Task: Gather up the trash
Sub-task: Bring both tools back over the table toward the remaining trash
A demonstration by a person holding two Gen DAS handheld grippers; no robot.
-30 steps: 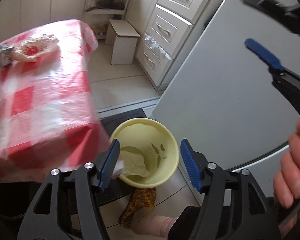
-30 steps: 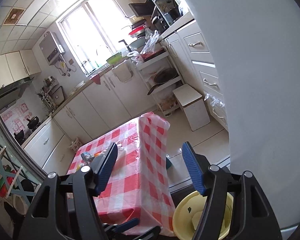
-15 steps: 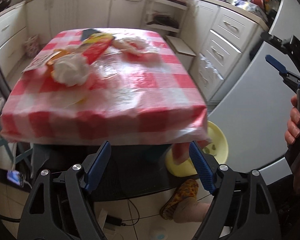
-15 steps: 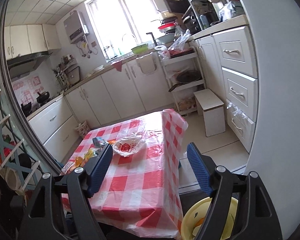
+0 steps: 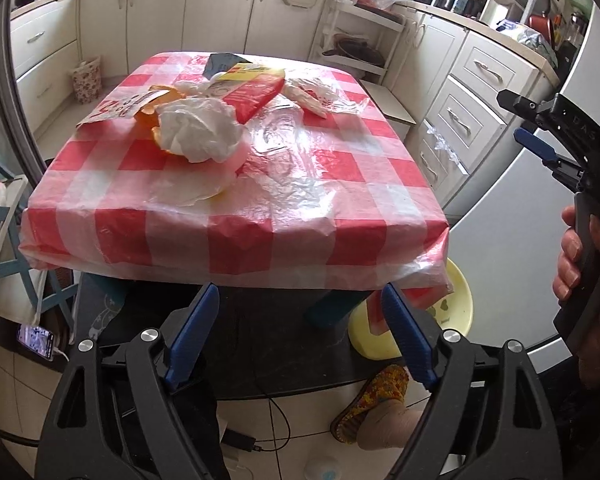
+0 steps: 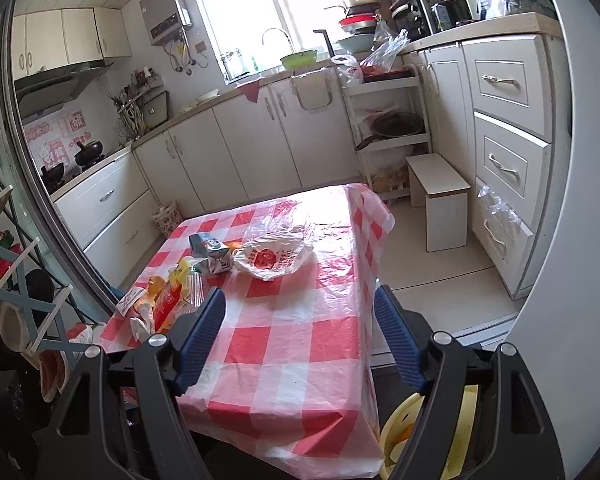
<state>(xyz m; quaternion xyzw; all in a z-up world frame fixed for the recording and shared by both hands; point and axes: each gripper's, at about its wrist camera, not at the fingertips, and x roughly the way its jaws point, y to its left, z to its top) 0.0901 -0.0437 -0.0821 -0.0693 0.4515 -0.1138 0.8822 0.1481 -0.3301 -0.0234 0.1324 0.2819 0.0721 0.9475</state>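
Note:
Trash lies on a table with a red-and-white checked cloth [image 5: 236, 236]: a crumpled white tissue [image 5: 198, 132] on orange peel [image 5: 156, 114], a red-and-yellow packet [image 5: 252, 90] and a printed plastic bag [image 5: 316, 94]. The right wrist view shows the same bag [image 6: 272, 258] and a small carton [image 6: 214, 256]. A yellow bin [image 5: 454, 308] stands on the floor by the table's near right corner. My left gripper [image 5: 298, 300] hangs before the table's near edge, jaws opening, nothing between them. My right gripper [image 6: 300, 300] is open and empty over the table's near end.
White cabinets and drawers [image 5: 472, 92] line the far and right sides. A white stool [image 6: 440, 196] and a shelf rack [image 6: 388, 128] stand beyond the table. A grey fridge door [image 5: 512, 248] rises at right. A slippered foot [image 5: 376, 396] and a phone [image 5: 36, 340] are on the floor.
The left view swung from the yellow bin up to the table and its trash, and the left jaws widened. The right view turned left and lower over the table, its jaws slightly wider.

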